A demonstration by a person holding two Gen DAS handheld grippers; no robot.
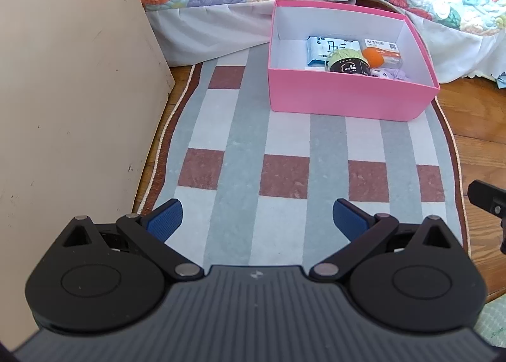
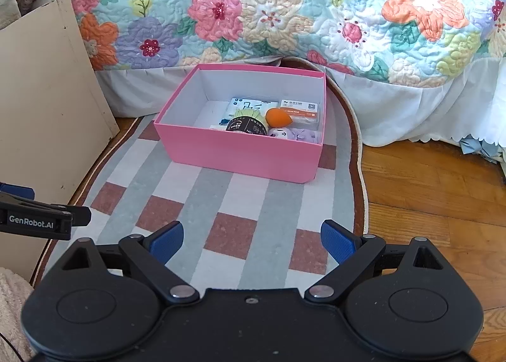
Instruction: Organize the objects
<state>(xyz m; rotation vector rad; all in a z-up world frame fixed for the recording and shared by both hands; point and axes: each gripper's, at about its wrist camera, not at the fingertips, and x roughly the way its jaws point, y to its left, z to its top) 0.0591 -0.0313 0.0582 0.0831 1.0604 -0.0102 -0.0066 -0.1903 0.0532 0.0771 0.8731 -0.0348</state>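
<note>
A pink box [image 1: 348, 96] [image 2: 240, 153] stands on the striped rug near the bed. Inside it lie a white tissue pack [image 1: 329, 47] [image 2: 245, 106], a green yarn ball with a black label [image 1: 348, 61] [image 2: 248, 121], an orange egg-shaped sponge [image 1: 373, 57] [image 2: 277, 117], a white and orange packet [image 1: 384, 47] [image 2: 300, 109] and a pale purple soft thing [image 1: 393, 73] [image 2: 299, 134]. My left gripper [image 1: 256, 219] hovers open over the rug, well short of the box. My right gripper [image 2: 252, 240] is open too, nothing between its blue pads.
The rug [image 1: 227, 153] [image 2: 202, 204] lies on wooden floor [image 2: 427, 191]. A beige cabinet side [image 1: 63, 109] [image 2: 41, 109] stands at the left. A floral quilt [image 2: 284, 8] and white bed skirt [image 2: 411, 109] hang behind the box. The left gripper's finger [image 2: 44, 219] shows at the right wrist view's left edge.
</note>
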